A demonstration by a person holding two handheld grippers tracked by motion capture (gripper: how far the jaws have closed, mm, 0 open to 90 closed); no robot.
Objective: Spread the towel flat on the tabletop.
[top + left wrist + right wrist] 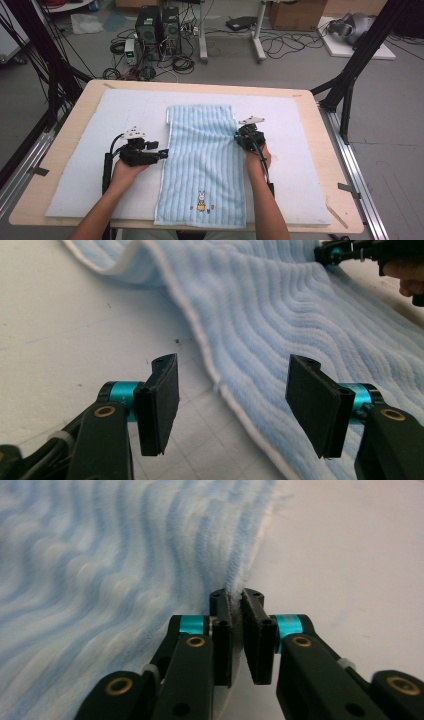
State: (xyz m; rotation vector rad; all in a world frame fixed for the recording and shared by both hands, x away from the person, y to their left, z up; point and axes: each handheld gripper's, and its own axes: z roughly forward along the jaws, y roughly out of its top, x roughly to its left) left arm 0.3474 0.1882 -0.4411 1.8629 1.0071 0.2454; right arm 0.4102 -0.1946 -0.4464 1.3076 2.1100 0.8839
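Behind my wooden surface (65, 145) I see a grey floor with two black computer towers (159, 27), many loose cables and a cardboard box (296, 14). On the surface lies a white padded mat (300, 170), and on the mat lies the long light-blue striped terry towel (205, 165), flat, with its small rabbit picture (201, 200) at the end near me.

My right tongs (239, 134) are at the right long edge of the towel, in its far half. In the right gripper view these tongs (236, 600) are clenched on the white hem, which stands up between the two black pads. My left tongs (163, 153) rest just beside the left long edge, released; in the left gripper view the left tongs (232, 385) are wide apart and the white hem (210, 365) lies on the mat between them, touched by neither pad.

I judge that the step in hand is to take both long edges before I lift or fold the towel. The next move asks the left tongs to go lower, slip one pad under the hem and close, opposite the right tongs.

Nothing stands in the way on the mat. The far left corner (170, 115) of the towel is a little wrinkled, and the hem is thin and flat, so the pad may slide over it.
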